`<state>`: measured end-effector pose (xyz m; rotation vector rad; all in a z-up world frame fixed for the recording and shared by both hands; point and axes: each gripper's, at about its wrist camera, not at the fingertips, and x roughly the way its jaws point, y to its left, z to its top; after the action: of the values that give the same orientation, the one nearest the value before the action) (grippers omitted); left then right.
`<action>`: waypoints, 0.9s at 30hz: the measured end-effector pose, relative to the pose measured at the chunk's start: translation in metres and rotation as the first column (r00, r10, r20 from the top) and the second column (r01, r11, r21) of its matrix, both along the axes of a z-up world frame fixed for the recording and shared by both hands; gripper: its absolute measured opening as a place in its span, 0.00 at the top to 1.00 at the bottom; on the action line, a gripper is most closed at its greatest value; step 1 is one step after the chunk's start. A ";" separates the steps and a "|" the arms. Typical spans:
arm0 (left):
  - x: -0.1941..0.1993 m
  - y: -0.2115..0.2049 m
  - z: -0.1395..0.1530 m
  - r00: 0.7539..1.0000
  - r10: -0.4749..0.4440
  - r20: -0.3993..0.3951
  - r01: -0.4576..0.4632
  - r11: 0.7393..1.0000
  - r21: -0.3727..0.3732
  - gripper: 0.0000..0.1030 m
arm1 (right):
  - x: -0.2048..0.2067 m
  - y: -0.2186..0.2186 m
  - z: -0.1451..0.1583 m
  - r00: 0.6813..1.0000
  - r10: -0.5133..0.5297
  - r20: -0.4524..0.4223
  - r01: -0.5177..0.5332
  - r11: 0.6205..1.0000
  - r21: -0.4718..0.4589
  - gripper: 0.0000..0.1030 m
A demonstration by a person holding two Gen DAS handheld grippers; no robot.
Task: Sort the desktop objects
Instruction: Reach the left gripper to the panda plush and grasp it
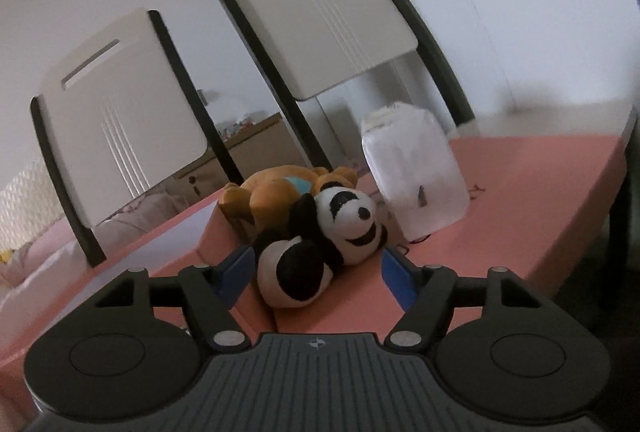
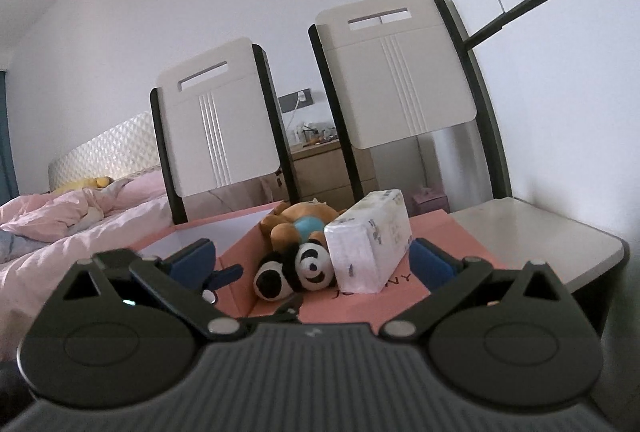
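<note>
A bedroom: white walls, two cream chair backs [image 2: 218,120] with dark frames behind a pink tabletop [image 1: 520,200]. Only the right wrist view takes in the bed [image 2: 80,216] with pink bedding at 9 o'clock, a wooden dresser [image 2: 320,168] between the chairs, and a grey-white surface [image 2: 540,232] at 3 o'clock.

On the tabletop, a panda plush [image 1: 320,244] lies at centre, touching a brown plush [image 1: 280,192] behind it at 12 o'clock. A white tissue pack [image 1: 416,176] stands just beside them at 2 o'clock; the right wrist view shows its printed wrapper [image 2: 372,244], blurred in the left view. Dark lettering on the pink surface shows only in the right view, partly hidden.

The left gripper [image 1: 318,272] is spread wide, blue pads [image 1: 396,276] flanking the panda's lower body without visible contact. The right gripper [image 2: 312,264] is likewise spread, holding nothing, its pads either side of the toys and pack. The left gripper's tip [image 2: 224,274] appears in the right view at 9 o'clock.
</note>
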<state>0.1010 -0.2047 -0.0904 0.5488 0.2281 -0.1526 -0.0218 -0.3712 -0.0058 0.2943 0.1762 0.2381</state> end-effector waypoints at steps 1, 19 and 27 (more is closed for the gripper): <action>0.003 -0.002 -0.002 1.000 0.000 -0.005 0.000 1.000 0.025 0.33 | 0.000 0.000 0.000 1.000 0.002 -0.001 -0.002 1.000 0.001 0.00; 0.029 0.012 0.006 0.998 -0.006 -0.068 0.008 1.000 0.019 0.74 | 0.004 0.010 -0.001 1.000 0.012 -0.009 -0.012 1.000 -0.016 0.00; 0.020 0.024 0.041 0.998 -0.043 -0.039 0.040 0.996 -0.082 0.75 | -0.006 -0.001 0.000 0.998 -0.044 0.047 0.041 0.998 0.051 0.00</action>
<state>0.1208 -0.1803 -0.0495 0.4700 0.2490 -0.2127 -0.0276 -0.3718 -0.0062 0.3417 0.1169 0.2075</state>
